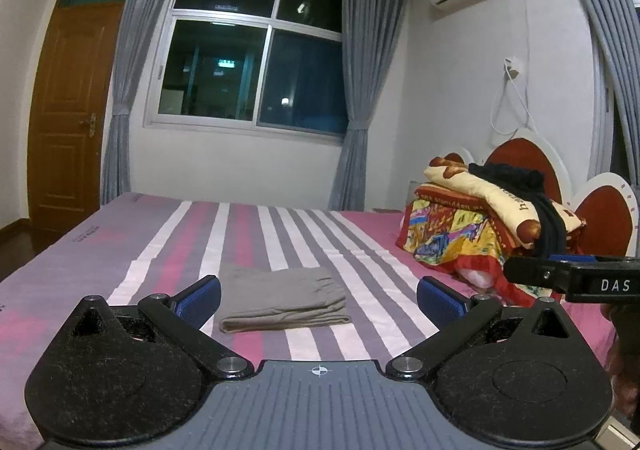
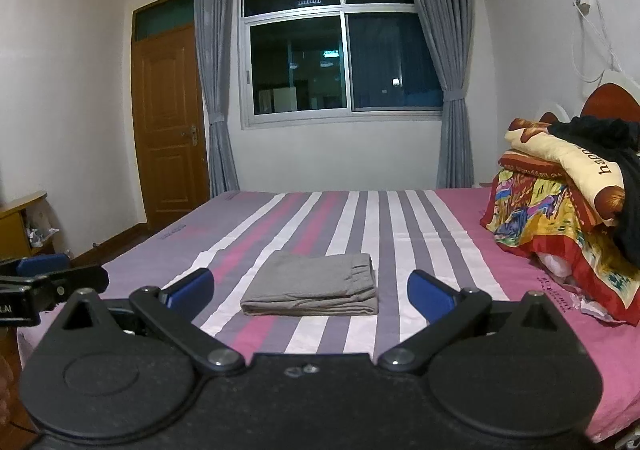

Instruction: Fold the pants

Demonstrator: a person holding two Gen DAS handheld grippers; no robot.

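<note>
Grey pants lie folded into a compact rectangle on the striped bed sheet, and they show again as grey pants in the right wrist view. My left gripper is open, held back from the pants with nothing between its blue pads. My right gripper is open too, hovering short of the bundle. Neither touches the cloth. The right gripper shows at the right edge of the left wrist view, and the left gripper at the left edge of the right wrist view.
A pile of colourful quilts with dark clothing on top sits at the head of the bed, against a red headboard. Beyond the bed are a window, grey curtains and a wooden door. A small cabinet stands at the left.
</note>
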